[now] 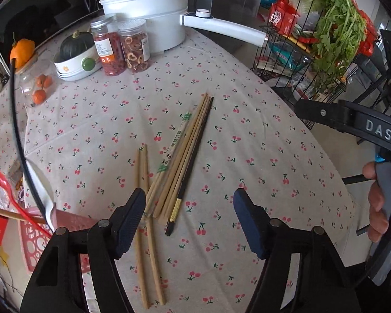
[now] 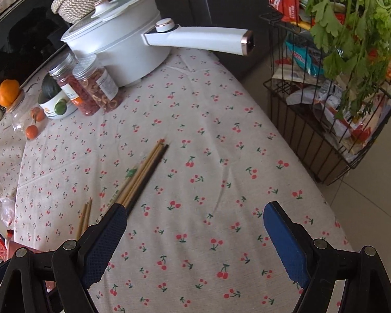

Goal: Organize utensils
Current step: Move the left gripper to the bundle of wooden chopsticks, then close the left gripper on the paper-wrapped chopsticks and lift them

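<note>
Several chopsticks lie on the cherry-print tablecloth (image 1: 247, 135). A bundle of bamboo chopsticks (image 1: 185, 156) lies with one black chopstick (image 1: 193, 161) and a paper-wrapped pair (image 1: 173, 146). A separate bamboo pair (image 1: 146, 234) lies to its left. My left gripper (image 1: 190, 208) is open and empty, just above the near ends of the bundle. My right gripper (image 2: 195, 221) is open and empty over bare cloth, right of the bundle (image 2: 143, 172). Its body shows in the left wrist view (image 1: 378, 130).
A pink perforated holder (image 1: 39, 240) with a red utensil (image 1: 10, 193) and a white spoon (image 1: 45, 195) sits at the left edge. A white pot (image 1: 148, 7) with a long handle, two jars (image 1: 122, 47), a bowl with a squash and a wire rack (image 2: 325, 120) of groceries stand behind and right.
</note>
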Demonstrator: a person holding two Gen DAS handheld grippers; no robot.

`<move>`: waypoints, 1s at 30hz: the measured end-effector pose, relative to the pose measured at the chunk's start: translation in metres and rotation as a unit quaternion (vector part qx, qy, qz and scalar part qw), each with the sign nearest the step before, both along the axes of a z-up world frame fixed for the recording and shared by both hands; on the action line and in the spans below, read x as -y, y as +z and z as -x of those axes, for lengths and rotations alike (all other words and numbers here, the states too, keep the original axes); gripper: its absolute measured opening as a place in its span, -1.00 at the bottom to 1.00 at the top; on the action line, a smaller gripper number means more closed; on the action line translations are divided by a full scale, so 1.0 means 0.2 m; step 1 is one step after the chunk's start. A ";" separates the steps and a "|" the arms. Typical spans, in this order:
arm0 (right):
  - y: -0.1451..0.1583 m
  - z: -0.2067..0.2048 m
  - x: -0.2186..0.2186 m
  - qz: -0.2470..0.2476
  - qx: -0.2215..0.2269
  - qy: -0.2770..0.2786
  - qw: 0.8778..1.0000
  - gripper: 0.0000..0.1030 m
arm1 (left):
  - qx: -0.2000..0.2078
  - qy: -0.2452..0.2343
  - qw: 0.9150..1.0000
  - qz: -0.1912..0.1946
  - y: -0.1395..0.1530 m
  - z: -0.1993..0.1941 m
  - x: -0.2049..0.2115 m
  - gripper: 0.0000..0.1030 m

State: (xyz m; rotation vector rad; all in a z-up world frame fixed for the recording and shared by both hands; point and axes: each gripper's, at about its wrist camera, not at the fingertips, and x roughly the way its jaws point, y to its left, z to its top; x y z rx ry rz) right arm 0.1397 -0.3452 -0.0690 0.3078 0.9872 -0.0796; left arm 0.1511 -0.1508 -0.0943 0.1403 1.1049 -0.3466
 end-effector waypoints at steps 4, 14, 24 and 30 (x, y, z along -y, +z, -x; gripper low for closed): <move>-0.03 -0.04 0.05 0.003 -0.015 -0.002 1.000 0.74 | -0.010 0.019 1.000 -0.011 -0.12 -0.21 0.08 -0.10; -0.06 -0.08 0.06 -0.003 -0.025 0.015 1.000 0.73 | -0.031 0.041 0.998 -0.024 -0.36 -0.59 0.11 -0.61; -0.06 -0.09 0.08 -0.021 -0.026 0.006 0.999 0.73 | -0.054 0.029 0.998 -0.018 -0.40 -0.66 0.18 -0.64; -0.06 -0.08 0.09 -0.022 -0.027 0.001 0.999 0.73 | -0.053 0.036 0.997 -0.043 -0.44 -0.66 0.18 -0.61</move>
